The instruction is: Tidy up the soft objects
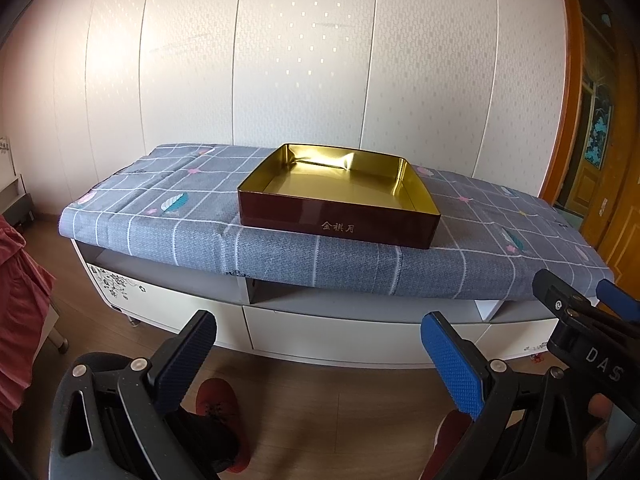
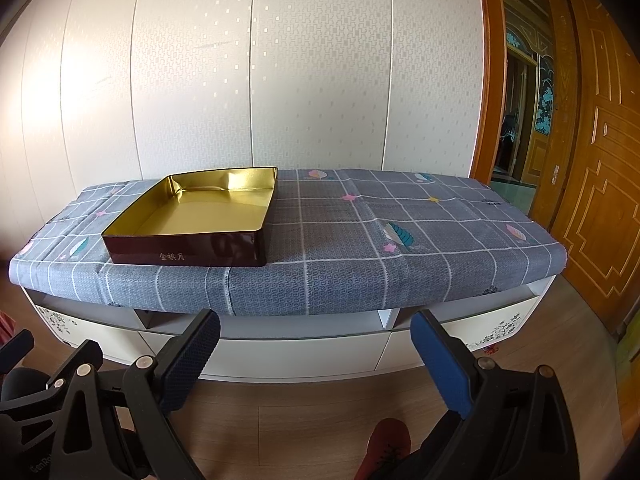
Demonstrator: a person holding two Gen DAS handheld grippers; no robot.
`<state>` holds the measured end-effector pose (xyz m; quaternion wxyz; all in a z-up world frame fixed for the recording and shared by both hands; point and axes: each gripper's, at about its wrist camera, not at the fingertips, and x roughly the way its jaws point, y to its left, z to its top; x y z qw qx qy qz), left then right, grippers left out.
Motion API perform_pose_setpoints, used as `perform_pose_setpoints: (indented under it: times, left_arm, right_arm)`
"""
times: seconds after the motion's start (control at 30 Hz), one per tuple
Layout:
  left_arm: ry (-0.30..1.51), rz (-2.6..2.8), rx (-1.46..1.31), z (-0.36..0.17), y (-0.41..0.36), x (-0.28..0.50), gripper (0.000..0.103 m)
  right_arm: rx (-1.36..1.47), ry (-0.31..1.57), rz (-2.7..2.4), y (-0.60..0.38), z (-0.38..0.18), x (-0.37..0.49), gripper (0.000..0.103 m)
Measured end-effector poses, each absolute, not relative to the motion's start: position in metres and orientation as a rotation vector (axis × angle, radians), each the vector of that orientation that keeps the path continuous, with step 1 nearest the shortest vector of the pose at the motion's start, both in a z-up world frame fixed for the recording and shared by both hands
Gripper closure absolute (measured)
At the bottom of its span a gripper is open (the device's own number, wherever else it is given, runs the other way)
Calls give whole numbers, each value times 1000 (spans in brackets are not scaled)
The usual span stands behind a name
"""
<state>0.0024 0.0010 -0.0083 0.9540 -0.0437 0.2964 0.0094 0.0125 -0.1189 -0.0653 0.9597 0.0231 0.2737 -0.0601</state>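
Wooden floorboards (image 2: 320, 412) fill the nearest ground in both wrist views, and red slippers (image 1: 218, 408) are seen on them below the tools. Closest to each lens, the gripper's own two fingers frame the picture. The left gripper (image 1: 320, 354) is held above the floor in front of the cabinet, its blue-padded fingers (image 1: 452, 364) spread wide with nothing between them. The right gripper (image 2: 316, 354) is held in the same way, jaws wide apart and empty, and it is also caught at the right edge of the left wrist view, where the letters "DAS" are printed on its black body.

Beyond the grippers, a low white cabinet (image 2: 296, 354) is seen, with open shelves under its top and flower decals on the end drawers. Its top is covered by a grey checked cloth (image 2: 360, 240) printed with leaves and small flowers, which hangs over the front edge.

On the cloth rests a shallow square tin box (image 1: 340, 226), dark red outside with gold characters on its front wall and a shiny gold interior; it is open and holds nothing. It sits left of the cabinet's middle in the right wrist view, well apart from both grippers. No soft object can be made out on the cloth.

Behind the cabinet stands a white panelled wall (image 1: 304, 60). At the far right, an orange wooden door (image 2: 600, 168) is seen.
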Motion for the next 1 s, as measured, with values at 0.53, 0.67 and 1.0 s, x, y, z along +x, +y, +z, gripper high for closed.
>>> perform_pose_setpoints:
  times: [0.53, 0.67, 1.0]
  left_arm:
    - [606, 17, -91, -8, 0, 2, 0]
    - [609, 15, -92, -9, 0, 2, 0]
    - [637, 12, -94, -15, 0, 6, 0]
  right_arm:
    - [41, 551, -120, -119, -63, 12, 5]
    - [42, 552, -119, -119, -63, 13, 5]
    - [39, 576, -115, -118, -70, 17, 5]
